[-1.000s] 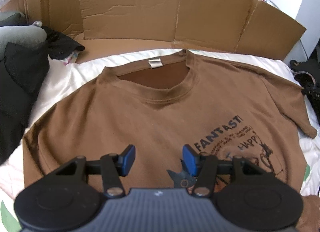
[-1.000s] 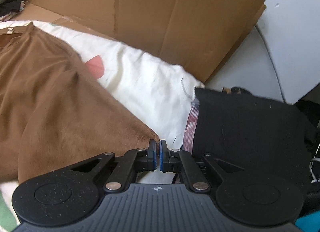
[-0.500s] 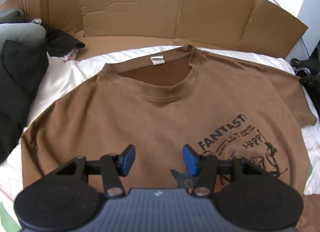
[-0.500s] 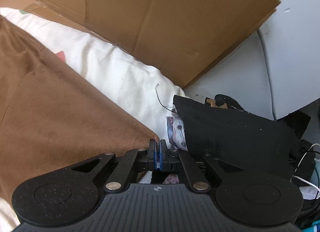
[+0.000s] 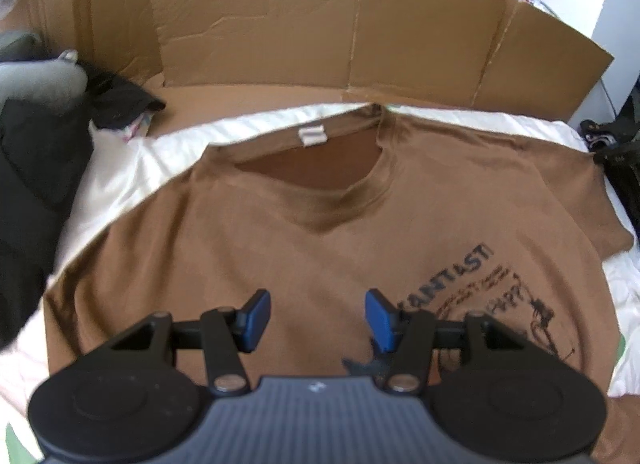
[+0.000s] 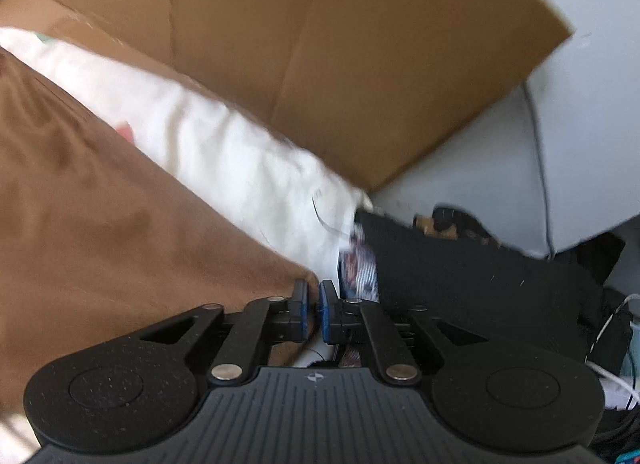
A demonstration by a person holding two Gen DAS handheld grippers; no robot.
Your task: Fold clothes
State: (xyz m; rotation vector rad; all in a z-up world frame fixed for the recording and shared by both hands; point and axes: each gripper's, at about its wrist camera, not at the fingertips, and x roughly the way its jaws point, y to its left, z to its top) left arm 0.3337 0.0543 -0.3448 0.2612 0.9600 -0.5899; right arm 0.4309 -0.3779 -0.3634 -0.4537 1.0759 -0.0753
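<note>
1. Brown cotton T-shirt with a black chest print (image 5: 320, 232) lies spread front-up on the white padded sheet (image 5: 120, 168), collar toward the folded-open cardboard wall (image 5: 320, 32); flattened like this, I judge, so its sides can be folded in. Above the shirt's lower chest the left gripper (image 5: 316, 318) hovers, its blue pads standing well apart with nothing between them (probably waiting for its partner). Dark clothes (image 5: 36, 168) are heaped left of the shirt. The shirt's hem is hidden under the gripper body, and the print's small lettering is too blurred to read.

2. At the shirt's right sleeve tip (image 6: 292, 276), the right gripper (image 6: 314, 312) has its jaws opening, a narrow gap showing. The sleeve edge lies just beside the pads, apparently unpinched. Right of the shirt sits a black cloth pile (image 6: 480, 276); blur obscures the patterned scrap against it.
</note>
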